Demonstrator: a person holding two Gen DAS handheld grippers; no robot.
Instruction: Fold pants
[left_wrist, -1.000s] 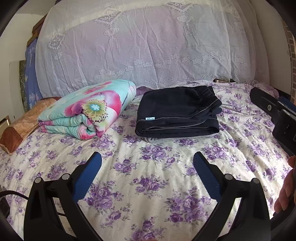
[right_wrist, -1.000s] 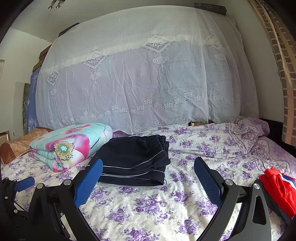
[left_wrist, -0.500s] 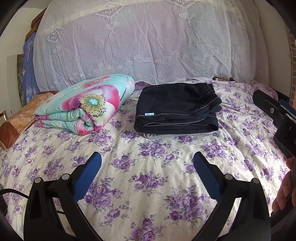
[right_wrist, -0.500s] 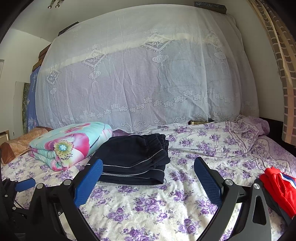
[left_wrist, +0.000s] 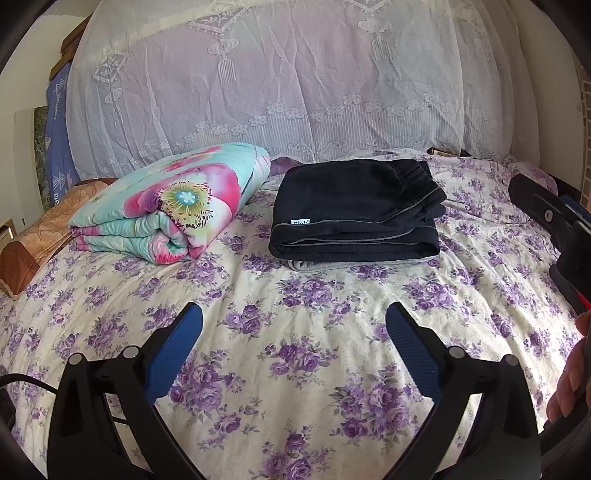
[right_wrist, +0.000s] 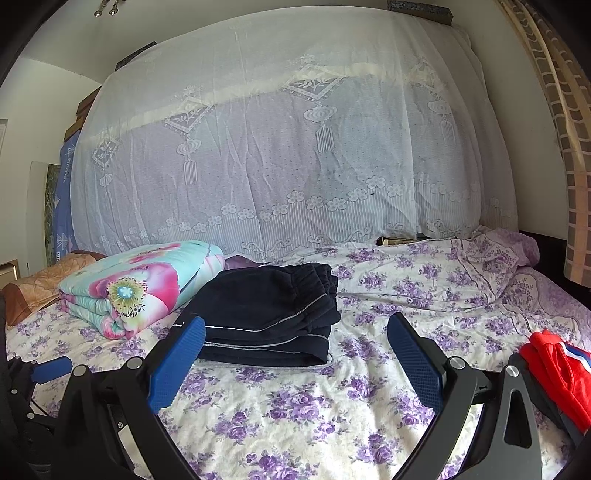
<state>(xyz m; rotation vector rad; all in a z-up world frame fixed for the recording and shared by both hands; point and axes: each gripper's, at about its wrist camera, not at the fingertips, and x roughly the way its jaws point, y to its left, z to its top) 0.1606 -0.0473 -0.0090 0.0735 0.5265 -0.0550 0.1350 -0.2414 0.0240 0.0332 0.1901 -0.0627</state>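
Observation:
Dark navy pants (left_wrist: 354, 210) lie folded in a neat rectangle on the floral bed sheet (left_wrist: 295, 314), with a grey layer showing under the front edge. They also show in the right wrist view (right_wrist: 269, 317). My left gripper (left_wrist: 293, 332) is open and empty, held above the sheet well in front of the pants. My right gripper (right_wrist: 295, 347) is open and empty, in front and to the right of the pants. The right gripper's body shows at the right edge of the left wrist view (left_wrist: 550, 218).
A folded floral quilt (left_wrist: 173, 203) lies left of the pants, with an orange pillow (left_wrist: 40, 232) beyond it. A white lace cover (right_wrist: 277, 155) drapes a tall stack at the back. A red garment (right_wrist: 561, 369) lies at the right.
Both grippers have drawn back and risen slightly, so the pants sit a little higher in the views. The pants have not moved. Both grippers stay open.

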